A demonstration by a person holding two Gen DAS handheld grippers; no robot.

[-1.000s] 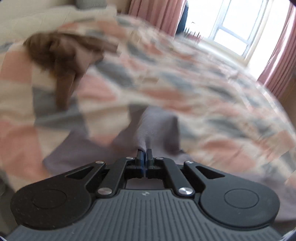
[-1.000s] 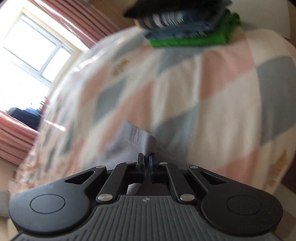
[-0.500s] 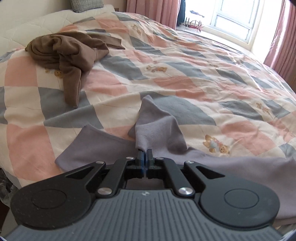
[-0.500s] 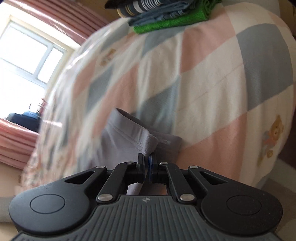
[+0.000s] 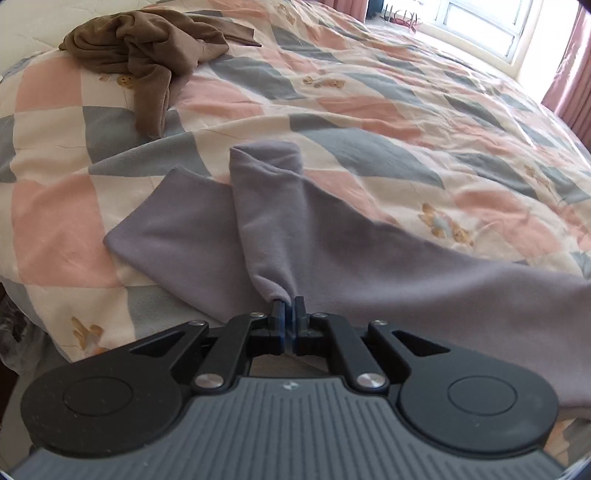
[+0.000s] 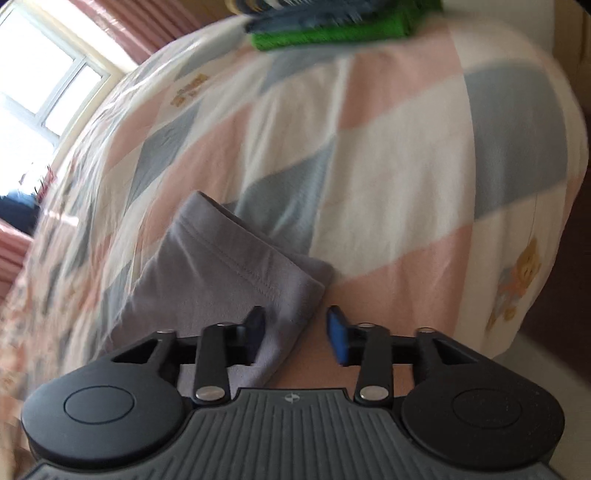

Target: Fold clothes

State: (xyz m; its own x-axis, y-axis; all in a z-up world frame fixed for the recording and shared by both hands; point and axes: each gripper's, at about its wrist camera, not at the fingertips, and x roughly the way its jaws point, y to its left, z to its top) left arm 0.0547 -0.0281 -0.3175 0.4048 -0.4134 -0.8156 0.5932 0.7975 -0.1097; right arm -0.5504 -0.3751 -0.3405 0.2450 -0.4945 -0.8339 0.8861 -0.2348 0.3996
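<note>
L gripper (image 5: pixel 287 303) is pinched on a bunched bit of the grey top (image 5: pixel 369 258), the fabric drawn into a cone that runs right into the near-closed jaws. R gripper (image 6: pixel 297 325) is released: jaws wide apart, one finger (image 6: pixel 255 322) lying against the hemmed end of the grey fabric, the blue-padded one clear of it, over the quilt. Nothing clamped on that side.

Grey top lies along the near edge of the bed, on the checked quilt (image 5: pixel 369 110). In the L view it spreads flat toward the right, w/ one flap out to the left and a sleeve-like piece lying up the middle from the pinch. In the R view a stitched hem end sits loosely doubled over; view is blurred, so can't tell which end of the garment it is.

Progress, as I judge it: early-to-mid on this item. It's laid out and partly doubled but no neat rectangle yet; middle piece and flap want squaring, then more folds. A brown garment (image 5: pixel 147 48) sits crumpled at the far left of the quilt, well apart and unfolded, so that's left too. A stack (image 6: pixel 332 26) of folded things, green at the bottom w/ blue above, sits at the far side in the R view; probably the done pile.
</note>
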